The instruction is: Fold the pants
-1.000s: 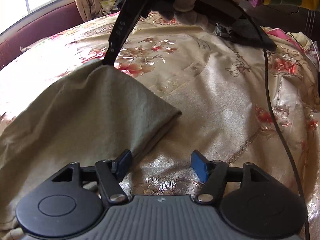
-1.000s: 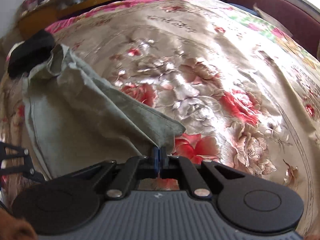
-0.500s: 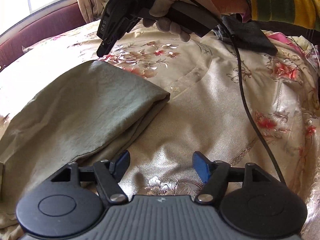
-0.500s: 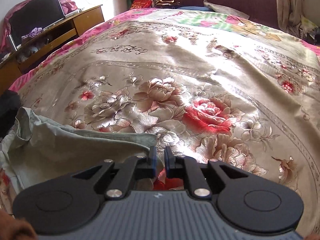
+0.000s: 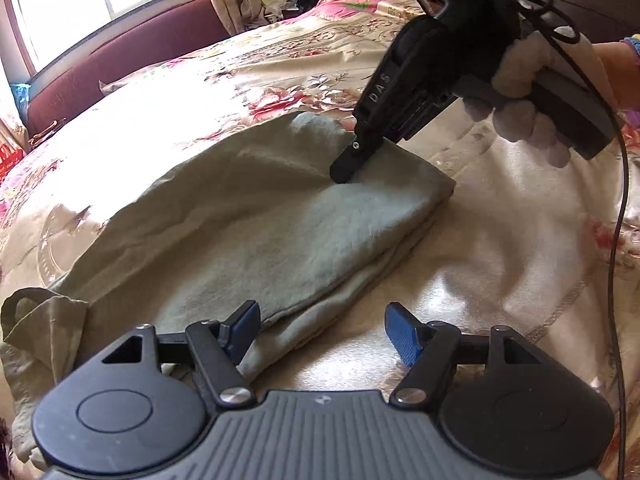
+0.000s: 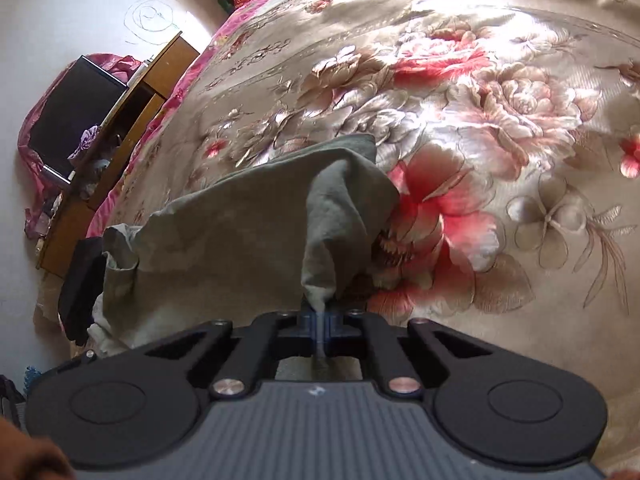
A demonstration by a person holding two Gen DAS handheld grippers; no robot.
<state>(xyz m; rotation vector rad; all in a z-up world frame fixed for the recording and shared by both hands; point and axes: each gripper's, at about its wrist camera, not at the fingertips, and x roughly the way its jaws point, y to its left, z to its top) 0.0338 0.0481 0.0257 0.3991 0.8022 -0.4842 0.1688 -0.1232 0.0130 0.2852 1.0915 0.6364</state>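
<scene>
Olive-green pants [image 5: 256,232] lie folded on a floral satin bedspread [image 5: 500,240]. My left gripper [image 5: 322,330] is open, its left fingertip [image 5: 242,330] over the pants' near edge and its right one above bare bedspread. My right gripper [image 6: 319,320] is shut on a pinch of the pants' fabric [image 6: 320,240], which rises in a tented fold. In the left wrist view the right gripper [image 5: 346,168] presses down on the far end of the pants.
A wooden cabinet [image 6: 132,120] with a dark screen [image 6: 68,116] stands off the bed's side. A maroon headboard [image 5: 120,68] and window are beyond. A black cable [image 5: 616,240] hangs from the right gripper. Dark cloth [image 6: 80,280] lies at the pants' other end.
The right gripper let go of the pants' corner, opened slightly above them, then came down and shut on the fabric again. The left gripper stayed open.
</scene>
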